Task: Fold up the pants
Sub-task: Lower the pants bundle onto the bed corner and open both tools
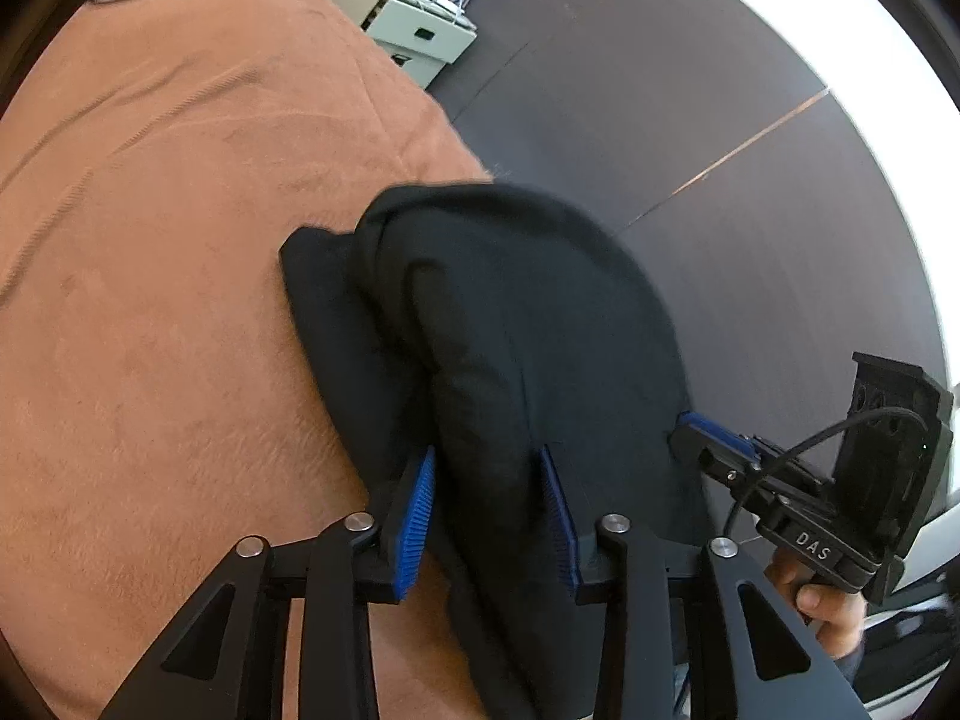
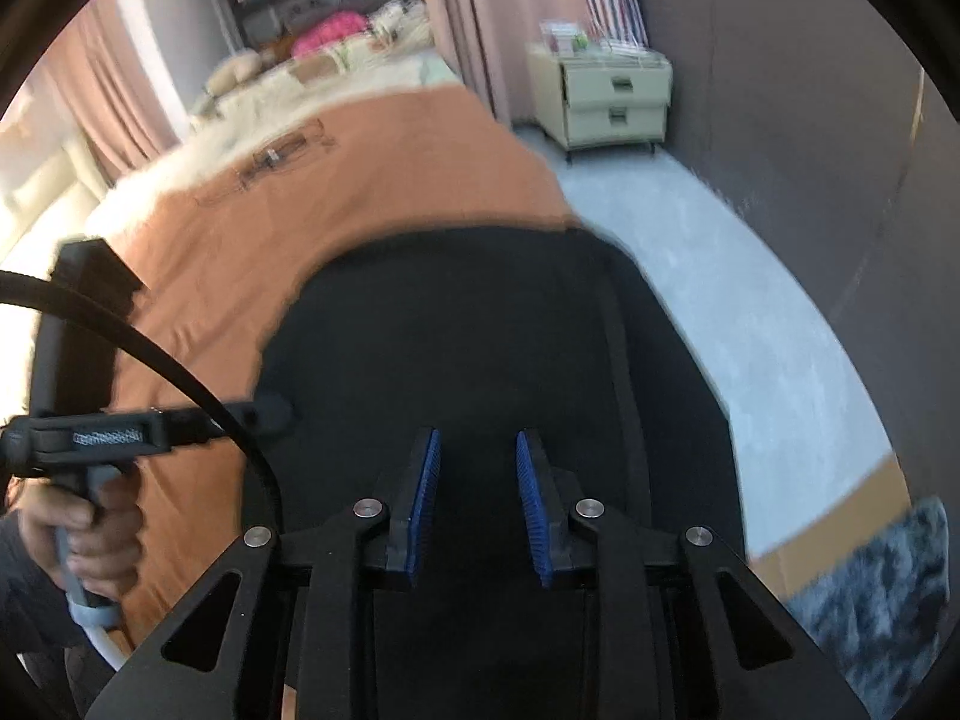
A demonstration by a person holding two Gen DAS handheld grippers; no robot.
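Black pants [image 1: 510, 324] are bunched in a partly folded heap at the edge of a bed covered with an orange blanket [image 1: 180, 240], one side hanging toward the floor. A thick roll of the cloth is seen between the blue pads of the left gripper [image 1: 489, 516]; its jaws are partly spread, and whether the roll is actually pinched cannot be told. The right gripper [image 2: 477, 504] is held over the flat black cloth with its jaws narrowly apart and nothing visibly caught between them.

The main risk is judged to be slippage: with so little gripped, and the heap so near the edge, the pants could be dragged off onto the floor by a pull toward that side. Layers could also be taken up unevenly, so that the fold would come out crooked.

Further off, a pale drawer cabinet [image 2: 618, 102] is seen against a dark wall, curtains [image 2: 456, 18] beyond the bed. A cable [image 2: 180, 372] from the left gripper crosses close to the cloth and could snag.
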